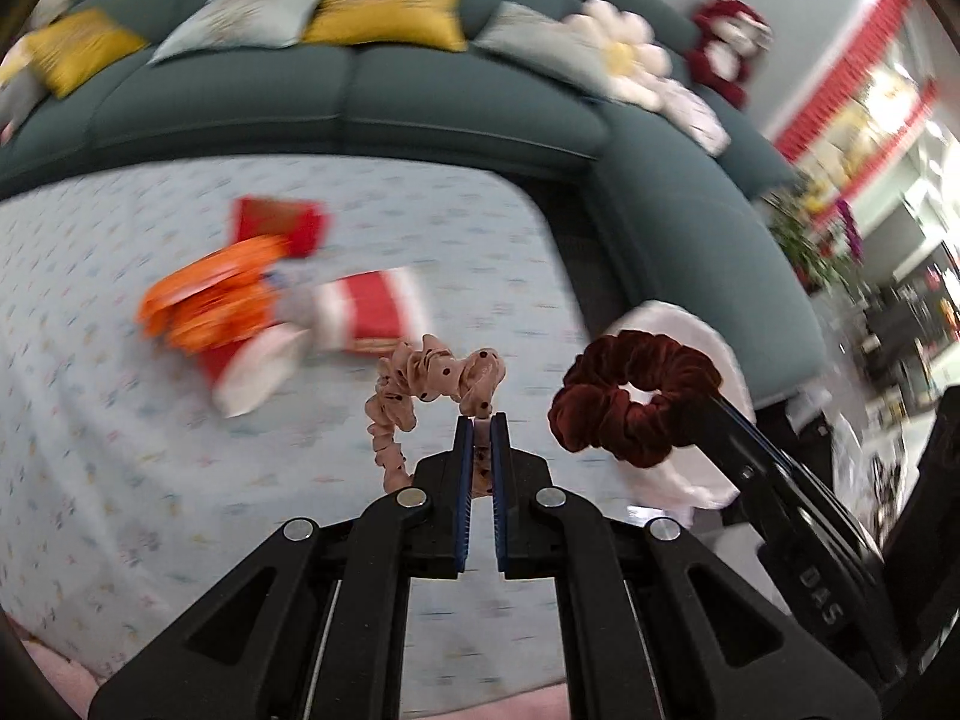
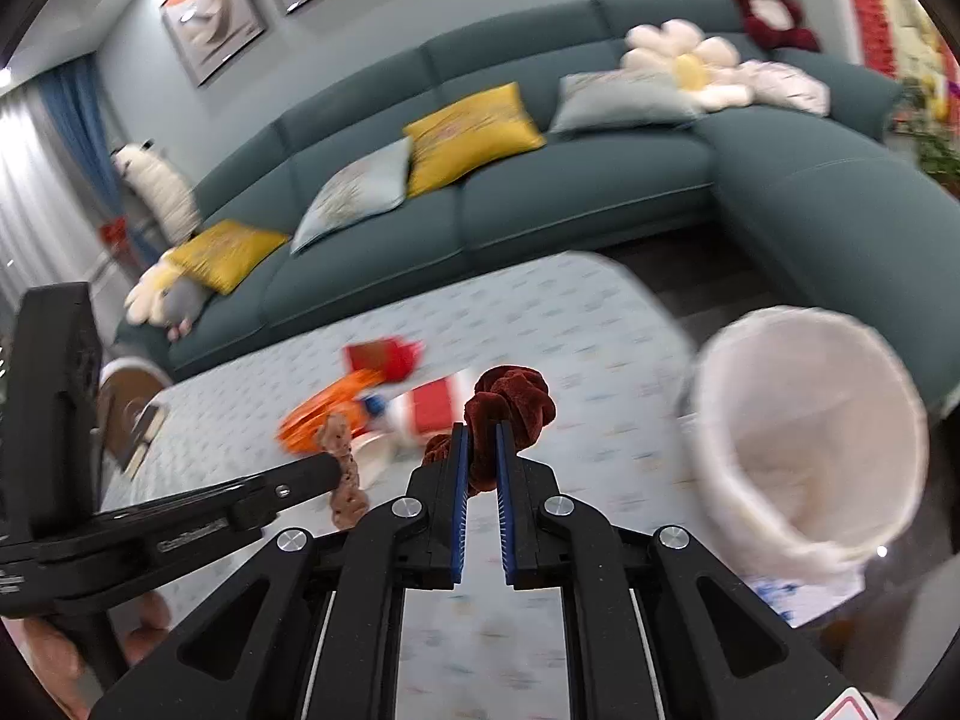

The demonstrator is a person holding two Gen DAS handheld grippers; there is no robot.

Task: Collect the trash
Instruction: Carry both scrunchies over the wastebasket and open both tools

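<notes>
Already both grippers are loaded: the left gripper [image 1: 482, 420] has its jaws pressed onto a pale pink, dark-dotted fabric scrunchie [image 1: 420, 396], and the right gripper [image 2: 480, 429] has its jaws pinched on a dark red velvet scrunchie [image 2: 510, 399]. Both loops hang in the air above the tabletop with its pale blue patterned cloth [image 1: 120, 420], clear of the surface. Further back on that cloth lies a blurred heap of packaging, an orange crinkled wrapper [image 1: 210, 300] against a red-and-white flat packet [image 1: 372, 312] and a small red carton [image 1: 276, 222]. A white fabric-lined round basket [image 2: 804, 432] stands at the right end of the tabletop, mouth tilted toward the right wrist camera, and looks the likely place for the trash (though the frames do not settle that). Each scrunchie should handle as light, soft and floppy, with nothing to break; the ruffled cloth compresses under the blue pads, so a bite across a single bunched section of the band, as now, ought to hold, while the free loop will swing and could snag on the basket's rim. The velvet one is thicker and grippier; the thin pink one seems more liable to slip. The wrappers will probably be slick and crackly, best taken by a raised edge or crease. Behind everything runs a teal sectional sofa [image 2: 540, 192] with yellow cushions.
</notes>
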